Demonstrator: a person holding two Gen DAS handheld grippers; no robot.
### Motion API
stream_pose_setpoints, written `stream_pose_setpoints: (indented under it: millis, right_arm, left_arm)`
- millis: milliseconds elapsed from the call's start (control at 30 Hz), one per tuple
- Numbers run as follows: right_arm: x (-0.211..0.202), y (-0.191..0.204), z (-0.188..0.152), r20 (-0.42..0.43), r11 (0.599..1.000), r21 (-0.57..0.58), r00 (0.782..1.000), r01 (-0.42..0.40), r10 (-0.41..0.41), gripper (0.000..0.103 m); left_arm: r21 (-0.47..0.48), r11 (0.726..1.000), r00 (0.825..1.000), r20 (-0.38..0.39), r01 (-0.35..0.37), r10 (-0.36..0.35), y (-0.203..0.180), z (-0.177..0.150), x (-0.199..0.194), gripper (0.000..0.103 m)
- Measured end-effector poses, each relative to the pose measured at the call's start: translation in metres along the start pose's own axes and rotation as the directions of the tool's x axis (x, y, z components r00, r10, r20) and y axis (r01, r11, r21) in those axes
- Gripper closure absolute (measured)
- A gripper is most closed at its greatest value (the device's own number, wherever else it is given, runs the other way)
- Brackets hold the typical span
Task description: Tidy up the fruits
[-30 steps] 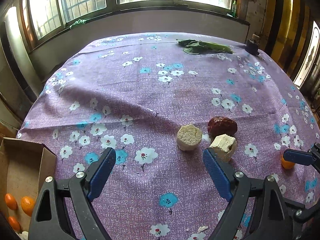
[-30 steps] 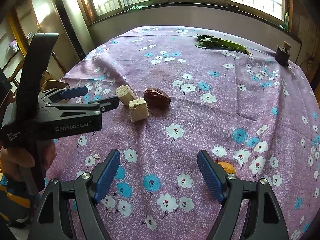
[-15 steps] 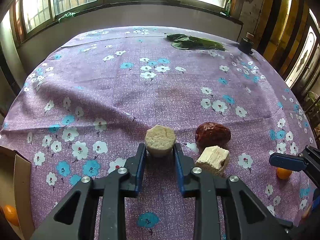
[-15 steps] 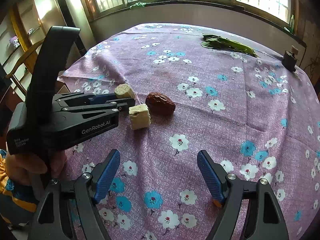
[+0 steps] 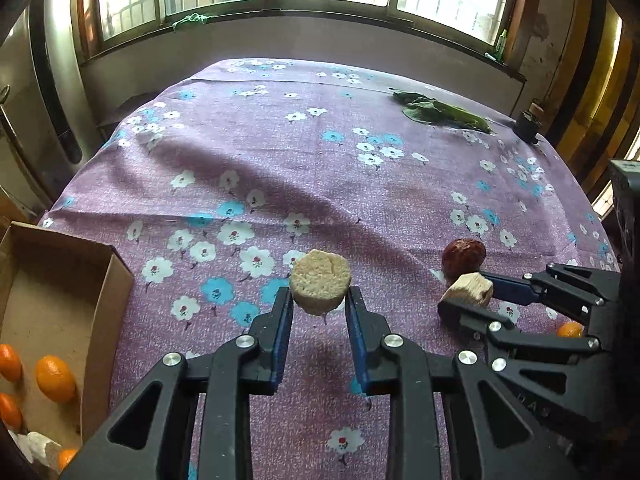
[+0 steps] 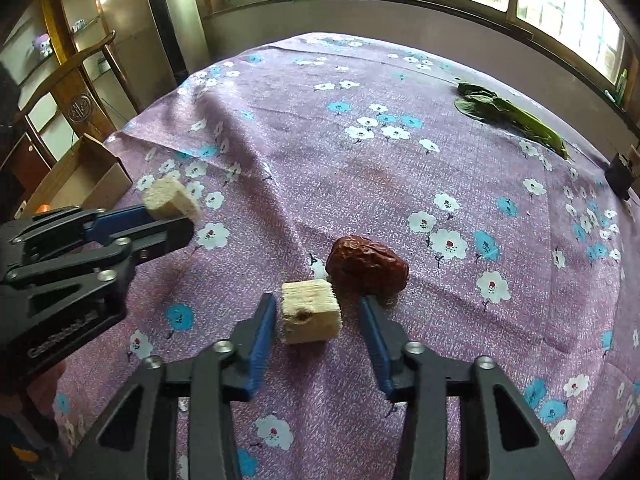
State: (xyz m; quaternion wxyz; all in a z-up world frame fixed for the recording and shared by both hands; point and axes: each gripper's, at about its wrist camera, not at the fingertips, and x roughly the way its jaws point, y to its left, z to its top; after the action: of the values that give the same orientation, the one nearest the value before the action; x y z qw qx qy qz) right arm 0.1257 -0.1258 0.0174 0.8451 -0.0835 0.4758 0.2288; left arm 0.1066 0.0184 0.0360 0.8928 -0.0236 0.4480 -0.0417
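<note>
At the far left, a cardboard box (image 5: 60,300) is seen beside the table, with small oranges (image 5: 55,378) lying in it. A round pale chunk (image 5: 320,282) is pinched by the left gripper (image 5: 319,304) and is held up off the purple cloth (image 5: 320,152), so the box lies to its left. Further right, a pale cube (image 6: 310,311) is sat between the spread fingers of the right gripper (image 6: 318,312), not yet squeezed. A red date (image 6: 366,265) is found touching or almost touching the cube's far right corner and could be bumped. 1 orange (image 5: 570,329) is left on the cloth at the right. Green leaves (image 6: 508,114) are laid well apart.
</note>
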Motion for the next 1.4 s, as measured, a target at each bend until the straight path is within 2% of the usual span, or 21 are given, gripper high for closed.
stream_pose_setpoints:
  millis: [267, 467, 500, 533, 567, 667, 767, 900, 1100, 1233, 1400]
  right_arm:
    - [-0.022, 0.009, -0.018, 0.025, 0.999, -0.001, 0.999, -0.032, 0.032, 0.072]
    - [-0.020, 0.009, -0.020, 0.034, 0.999, 0.034, 0.999, -0.019, 0.017, 0.071]
    - [-0.018, 0.010, -0.019, 0.029, 0.999, 0.035, 1.000, -0.008, 0.007, 0.065]
    - [-0.017, 0.010, -0.019, 0.029, 0.999, 0.038, 1.000, 0.005, -0.006, 0.054]
    - [-0.016, 0.010, -0.019, 0.033, 0.999, 0.042, 0.999, 0.008, -0.010, 0.051]
    - [-0.021, 0.011, -0.020, 0.041, 0.998, 0.055, 0.999, -0.029, 0.027, 0.049]
    - [-0.031, 0.025, -0.024, 0.055, 0.996, -0.003, 0.994, -0.091, 0.091, 0.044]
    - [-0.040, 0.046, -0.030, 0.063, 0.981, -0.063, 0.980, -0.183, 0.187, 0.042]
    - [-0.040, 0.035, -0.031, 0.071, 0.998, -0.002, 0.995, -0.068, 0.068, 0.040]
    - [-0.030, 0.045, -0.031, 0.055, 0.997, -0.024, 0.996, -0.075, 0.076, 0.040]
    - [-0.013, 0.045, -0.023, 0.062, 1.000, -0.009, 0.998, -0.026, 0.026, 0.038]
  left_arm:
    - [0.003, 1.000, 1.000, 0.011, -0.007, 0.007, 0.004, -0.018, -0.015, 0.077]
    - [0.004, 1.000, 1.000, 0.009, -0.012, 0.012, 0.006, -0.028, -0.024, 0.077]
    - [0.006, 1.000, 1.000, 0.011, -0.012, 0.012, 0.005, -0.029, -0.026, 0.077]
    - [0.008, 1.000, 1.000, 0.013, -0.011, 0.011, 0.005, -0.029, -0.028, 0.077]
    - [0.010, 1.000, 1.000, 0.016, -0.012, 0.012, 0.005, -0.030, -0.029, 0.077]
    - [0.015, 1.000, 1.000, 0.017, -0.018, 0.018, 0.005, -0.029, -0.029, 0.077]
    - [0.010, 1.000, 1.000, 0.014, -0.018, 0.018, 0.006, -0.029, -0.027, 0.077]
    - [0.003, 0.999, 0.999, 0.029, -0.038, 0.038, 0.013, -0.030, -0.033, 0.077]
    - [-0.022, 0.998, 0.998, 0.040, -0.051, 0.052, 0.027, -0.033, -0.041, 0.077]
    - [-0.026, 0.999, 0.998, 0.035, -0.043, 0.044, 0.027, -0.035, -0.041, 0.077]
    - [-0.026, 0.999, 0.999, 0.029, -0.034, 0.035, 0.026, -0.037, -0.039, 0.077]
